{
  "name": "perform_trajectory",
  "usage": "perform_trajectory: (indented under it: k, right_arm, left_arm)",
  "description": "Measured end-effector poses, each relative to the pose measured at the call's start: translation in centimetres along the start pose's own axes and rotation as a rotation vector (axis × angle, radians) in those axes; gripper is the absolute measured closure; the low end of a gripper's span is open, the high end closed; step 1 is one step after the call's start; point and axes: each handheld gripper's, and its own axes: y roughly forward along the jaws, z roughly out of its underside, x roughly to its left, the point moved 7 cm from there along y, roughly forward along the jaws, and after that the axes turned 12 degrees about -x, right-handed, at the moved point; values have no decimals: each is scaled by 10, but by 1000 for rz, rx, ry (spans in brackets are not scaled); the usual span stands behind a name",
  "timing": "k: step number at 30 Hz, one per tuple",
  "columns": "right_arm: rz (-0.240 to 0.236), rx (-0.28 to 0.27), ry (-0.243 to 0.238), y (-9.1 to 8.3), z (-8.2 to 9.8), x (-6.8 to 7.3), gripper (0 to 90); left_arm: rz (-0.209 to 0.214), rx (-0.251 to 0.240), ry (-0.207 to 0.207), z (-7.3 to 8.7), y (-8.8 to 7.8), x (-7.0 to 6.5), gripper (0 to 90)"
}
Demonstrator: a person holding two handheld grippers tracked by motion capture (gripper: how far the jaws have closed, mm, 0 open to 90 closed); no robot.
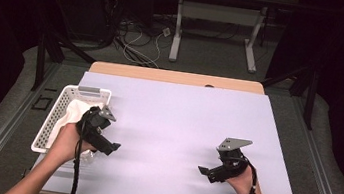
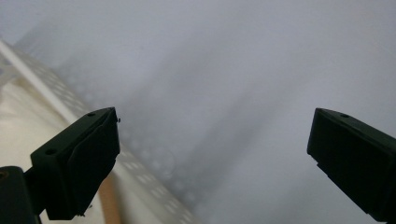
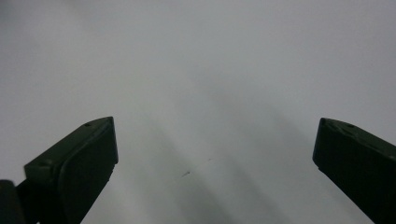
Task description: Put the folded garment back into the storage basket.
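At the left edge of the bench [image 1: 178, 113], partly overhanging it, sits a white perforated plastic basket [image 1: 57, 107], rectangular with a grey handle at its far rim. Its walls are pierced with regular small holes, seen close up in the left gripper view as a blurred dotted wall [image 2: 140, 163]. Inside lies a cream-white cloth [image 1: 74, 112], soft and crumpled, folded against the basket's right wall. The bench top is covered by a smooth, matte, pale lilac sheet; a wooden strip shows along its far edge.

The left gripper [image 1: 103, 141] is black, with a grey three-cornered plate on top. It hovers just over the basket's right rim, near the bench's front left corner. Its jaws stand wide apart and hold nothing; between them the left gripper view shows bare sheet and the basket wall. The left hand [image 1: 71, 141] grasps it from behind, forearm entering from the bottom edge, angled up and right.

The right gripper [image 1: 213, 172] stands over bare sheet toward the front right corner, well apart from the basket. Its jaws are likewise spread wide and empty, touching nothing. The right hand [image 1: 242, 179] holds it with the wrist turned inward, jaws pointing left.
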Motion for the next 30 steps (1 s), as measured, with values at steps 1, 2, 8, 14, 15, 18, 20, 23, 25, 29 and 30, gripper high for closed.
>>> perform_trajectory:
  k: [1,2,8,14,15,18,20,23,25,29,30]
  right_arm:
    - [-1,4,-6,0,1,0,0]
    - [-10,13,5,-1,3,2,0]
    - [-17,42,-3,-5,10,6,0]
    - [-11,57,3,-11,17,10,0]
    - [-9,53,0,-12,18,10,0]
    - [-2,54,-1,-15,21,12,0]
    - [2,53,-1,-17,23,13,0]
    - [9,49,-7,-21,26,14,0]
    - [10,46,3,-23,28,16,0]
    - [19,39,1,-27,31,19,0]
    - [17,40,-9,-28,32,19,0]
  left_arm:
    - [7,9,7,2,2,-4,27]
    - [12,11,8,4,4,-8,26]
    - [31,16,24,15,10,-24,23]
    - [34,-2,24,27,15,-36,22]
    - [34,-12,25,29,16,-38,21]
    - [23,-18,33,35,17,-43,20]
    - [22,-30,34,39,18,-45,19]
    - [24,-40,26,44,19,-48,18]
    - [14,-48,27,48,20,-48,15]
    - [12,-57,21,53,22,-50,13]
    - [13,-53,24,55,22,-51,12]
